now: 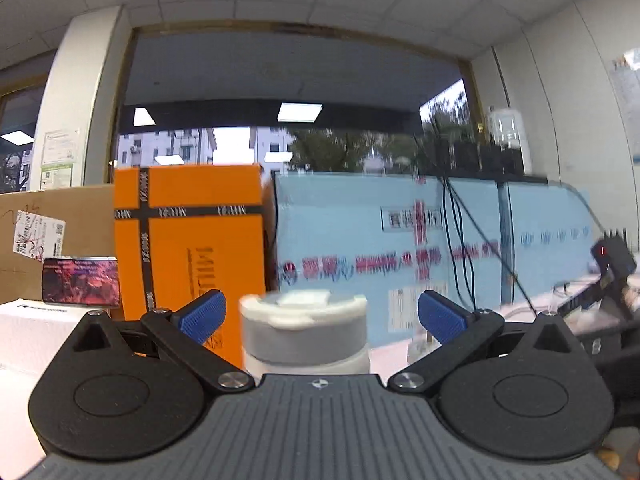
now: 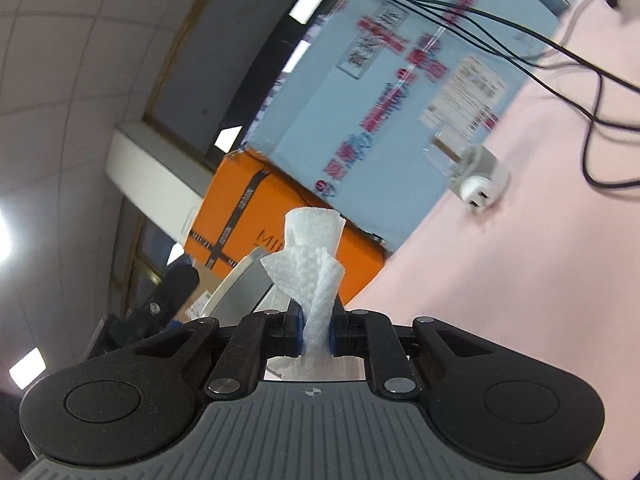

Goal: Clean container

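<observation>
While left gripper point(image 1: 322, 316) jaws stand wide apart, the grey-and-white container point(image 1: 304, 330) sits between them, untouched. Right gripper point(image 2: 316, 330) jaws clenched on a white paper towel point(image 2: 316, 264), pink desk point(image 2: 520, 280) beyond.

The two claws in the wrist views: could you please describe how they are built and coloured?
Both match: the left claw and right claw have black linkage arms with silver pivot screws on round black hubs, blue ridged finger pads, and a ribbed grey body bearing a small crosshair mark.
</observation>
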`<move>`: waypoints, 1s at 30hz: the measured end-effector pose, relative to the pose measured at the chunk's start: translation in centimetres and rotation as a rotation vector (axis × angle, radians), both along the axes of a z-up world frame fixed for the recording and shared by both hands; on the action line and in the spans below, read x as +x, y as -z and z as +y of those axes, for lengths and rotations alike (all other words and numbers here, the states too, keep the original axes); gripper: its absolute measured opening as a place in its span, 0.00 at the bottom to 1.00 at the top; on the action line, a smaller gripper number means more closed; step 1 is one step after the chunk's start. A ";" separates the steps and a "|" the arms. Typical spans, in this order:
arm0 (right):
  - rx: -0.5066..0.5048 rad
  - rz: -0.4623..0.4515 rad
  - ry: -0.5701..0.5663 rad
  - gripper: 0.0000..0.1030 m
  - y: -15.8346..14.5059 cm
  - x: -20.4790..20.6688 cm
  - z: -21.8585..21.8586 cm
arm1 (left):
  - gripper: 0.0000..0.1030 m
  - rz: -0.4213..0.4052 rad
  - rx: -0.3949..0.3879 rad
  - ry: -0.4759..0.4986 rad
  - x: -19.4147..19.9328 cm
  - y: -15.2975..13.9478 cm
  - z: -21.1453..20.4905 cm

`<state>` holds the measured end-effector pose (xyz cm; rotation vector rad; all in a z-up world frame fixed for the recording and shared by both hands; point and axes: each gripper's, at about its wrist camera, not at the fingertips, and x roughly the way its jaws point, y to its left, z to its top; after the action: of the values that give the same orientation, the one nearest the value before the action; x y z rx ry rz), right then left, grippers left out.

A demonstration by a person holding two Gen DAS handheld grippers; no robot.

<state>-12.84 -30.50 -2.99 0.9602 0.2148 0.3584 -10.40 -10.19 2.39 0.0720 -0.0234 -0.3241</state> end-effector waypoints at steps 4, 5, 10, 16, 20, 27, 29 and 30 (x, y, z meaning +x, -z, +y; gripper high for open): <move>0.027 0.036 -0.003 0.11 0.6 0.3 -0.5 | 1.00 0.025 0.011 -0.098 0.8 0.8 -1.0; 0.032 0.037 -0.001 0.11 0.7 0.1 -0.6 | 1.00 0.028 0.014 -0.109 1.0 1.0 -1.2; 0.035 0.047 0.020 0.11 0.8 0.0 -0.7 | 0.99 0.034 0.026 -0.155 1.9 1.6 -2.3; 0.049 0.049 0.027 0.11 1.1 -0.2 -0.9 | 0.78 0.035 0.028 -0.147 2.6 1.7 -1.9; 0.042 0.048 0.025 0.11 1.1 -0.2 -0.8 | 0.77 0.044 0.030 -0.100 2.6 1.5 -1.1; 0.026 0.044 0.014 0.11 0.9 -0.2 -0.6 | 0.78 0.075 0.087 0.103 3.8 0.7 1.6; 0.023 0.045 0.014 0.11 0.9 -0.2 -0.5 | 0.78 0.097 0.095 0.167 4.4 0.3 2.4; 0.021 0.046 0.013 0.11 0.9 -0.2 -0.5 | 0.78 0.104 0.103 0.196 4.6 0.1 2.8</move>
<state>-13.00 -30.98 -3.93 0.9907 0.2467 0.3271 -5.77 -7.43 2.28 0.1555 0.0894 -0.5249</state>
